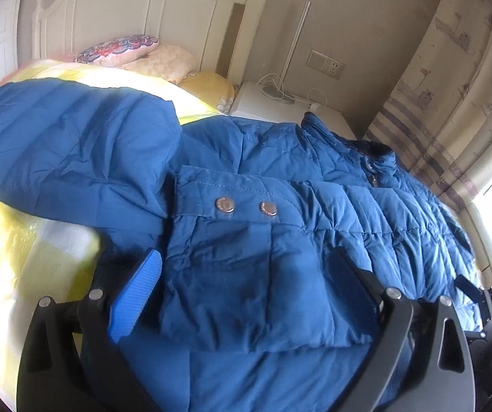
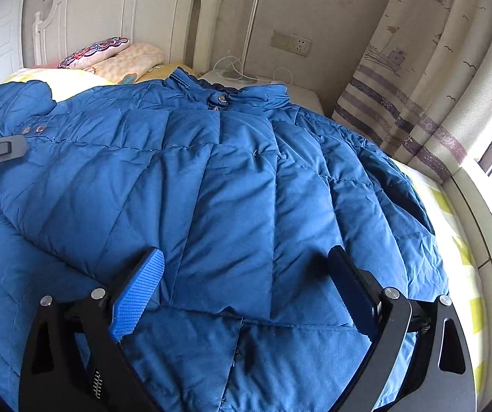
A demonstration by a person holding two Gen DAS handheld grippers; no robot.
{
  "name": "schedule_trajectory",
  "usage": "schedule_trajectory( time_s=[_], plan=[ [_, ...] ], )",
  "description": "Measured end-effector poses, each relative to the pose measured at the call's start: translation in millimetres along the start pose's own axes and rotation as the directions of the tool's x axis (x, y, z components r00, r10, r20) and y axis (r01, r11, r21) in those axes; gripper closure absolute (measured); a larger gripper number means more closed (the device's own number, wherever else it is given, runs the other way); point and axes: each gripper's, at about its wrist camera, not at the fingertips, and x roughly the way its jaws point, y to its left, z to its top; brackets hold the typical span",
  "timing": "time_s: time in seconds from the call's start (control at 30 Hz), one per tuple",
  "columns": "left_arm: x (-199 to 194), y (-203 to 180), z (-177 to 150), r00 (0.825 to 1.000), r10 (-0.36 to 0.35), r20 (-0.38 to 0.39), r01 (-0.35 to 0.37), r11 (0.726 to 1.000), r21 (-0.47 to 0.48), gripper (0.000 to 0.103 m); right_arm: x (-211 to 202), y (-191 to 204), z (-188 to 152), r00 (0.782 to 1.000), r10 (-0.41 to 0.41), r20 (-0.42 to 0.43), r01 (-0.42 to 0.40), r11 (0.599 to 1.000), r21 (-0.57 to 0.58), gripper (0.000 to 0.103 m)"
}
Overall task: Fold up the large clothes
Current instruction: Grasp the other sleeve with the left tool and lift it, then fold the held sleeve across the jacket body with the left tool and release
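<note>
A blue quilted down jacket (image 2: 232, 178) lies spread on the bed, collar (image 2: 225, 92) toward the headboard. In the left wrist view its sleeve cuff (image 1: 246, 240) with two metal snaps (image 1: 224, 204) lies folded over the body, and the hood (image 1: 67, 137) spreads to the left. My left gripper (image 1: 246, 271) is open, its blue pads on either side of the cuff; part of it also shows in the right wrist view (image 2: 2, 149). My right gripper (image 2: 246, 264) is open just above the jacket's lower front, holding nothing.
The bed has a yellow and white cover (image 1: 22, 240) and pillows (image 1: 122, 49) by the white headboard (image 1: 136, 10). A white nightstand (image 2: 280, 89) with a lamp pole (image 2: 251, 27) and cables stands beside it. A curtain (image 2: 434, 86) hangs at the right.
</note>
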Motion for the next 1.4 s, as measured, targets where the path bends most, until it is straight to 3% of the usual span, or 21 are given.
schedule_trajectory(
  time_s=[0.1, 0.23, 0.33, 0.43, 0.53, 0.57, 0.63, 0.7, 0.73, 0.77, 0.8, 0.87, 0.97, 1.1, 1.2, 1.27, 1.33, 1.4],
  plan=[
    [-31.7, 48.0, 7.9, 0.997, -0.037, 0.064, 0.045, 0.99, -0.13, 0.006, 0.4, -0.3, 0.0, 1.0, 0.002, -0.001, -0.002, 1.0, 0.001, 0.012],
    [-64.4, 135.0, 25.3, 0.99, 0.029, 0.14, 0.02, 0.94, -0.34, 0.006, 0.6, -1.4, 0.2, 1.0, 0.01, -0.004, -0.01, 1.0, 0.008, 0.012],
    [-65.5, 207.5, 34.7, 0.99, 0.065, 0.127, 0.01, 0.854, -0.519, 0.006, 1.9, -3.3, 0.3, 1.0, 0.025, -0.01, -0.025, 1.0, 0.019, 0.012],
    [-59.3, 257.3, 45.3, 0.984, -0.025, 0.174, 0.132, 0.758, -0.638, 0.006, 2.2, -3.3, 0.4, 1.0, 0.027, -0.01, -0.027, 0.999, 0.02, 0.012],
    [-63.4, 275.2, 71.5, 0.975, 0.034, 0.221, 0.123, 0.745, -0.655, 0.006, 2.4, -3.8, 0.4, 0.999, 0.031, -0.011, -0.03, 0.999, 0.024, 0.012],
    [-62.3, 282.7, 77.7, 0.971, 0.046, 0.234, 0.129, 0.725, -0.677, 0.006, 2.5, -4.1, 0.4, 0.999, 0.032, -0.01, -0.032, 0.999, 0.024, 0.012],
    [-56.7, 300.3, 83.7, 0.967, 0.054, 0.25, 0.157, 0.649, -0.745, 0.008, 2.5, -4.0, 0.4, 0.999, 0.031, -0.011, -0.03, 0.999, 0.024, 0.012],
    [-51.6, 312.2, 88.7, 0.965, 0.072, 0.253, 0.163, 0.591, -0.79, 0.014, 2.5, -4.3, 0.4, 0.999, 0.03, -0.01, -0.03, 0.999, 0.023, 0.012],
    [-48.7, 311.7, 91.8, 0.966, 0.088, 0.242, 0.146, 0.587, -0.797, 0.042, 2.4, -4.2, 0.4, 0.999, 0.031, -0.01, -0.031, 0.999, 0.024, 0.012],
    [-44.9, 313.0, 95.2, 0.971, 0.091, 0.221, 0.126, 0.591, -0.797, 0.083, 2.4, -4.1, 0.4, 0.999, 0.032, -0.01, -0.031, 0.999, 0.024, 0.012],
    [-41.1, 313.1, 97.4, 0.977, 0.093, 0.192, 0.1, 0.596, -0.797, 0.094, 2.4, -3.9, 0.3, 0.999, 0.031, -0.01, -0.031, 0.999, 0.024, 0.012],
    [-48.1, 307.1, 99.7, 0.968, 0.121, 0.221, 0.1, 0.621, -0.778, 0.098, 2.3, -4.1, 0.4, 1.0, 0.03, -0.009, -0.03, 0.999, 0.023, 0.012],
    [-66.8, 282.9, 105.7, 0.947, 0.14, 0.29, 0.121, 0.68, -0.724, 0.099, 2.3, -4.3, 0.3, 1.0, 0.029, -0.009, -0.029, 0.999, 0.022, 0.012],
    [-96.1, 230.4, 130.0, 0.925, 0.16, 0.344, 0.086, 0.796, -0.6, 0.1, 1.3, -3.3, 0.2, 1.0, 0.025, -0.003, -0.025, 0.999, 0.021, 0.012],
    [-120.0, 155.4, 149.0, 0.907, 0.095, 0.409, 0.073, 0.924, -0.376, 0.1, -1.2, -3.7, -0.4, 1.0, 0.025, 0.012, -0.025, 0.999, 0.027, 0.012],
    [-122.2, 84.6, 151.6, 0.914, 0.012, 0.406, 0.055, 0.987, -0.152, 0.099, -4.4, -9.2, -0.7, 0.999, 0.025, 0.032, -0.027, 0.998, 0.056, 0.012],
    [-113.3, 10.6, 133.5, 0.932, -0.044, 0.36, 0.015, 0.996, 0.085, 0.099, -8.5, -20.8, -2.1, 0.998, 0.028, 0.057, -0.034, 0.993, 0.117, 0.012],
    [-91.0, -53.2, 103.4, 0.957, -0.06, 0.284, -0.021, 0.961, 0.274, 0.099, -10.9, -37.0, -4.5, 0.997, 0.032, 0.075, -0.046, 0.979, 0.201, 0.012]
  ],
)
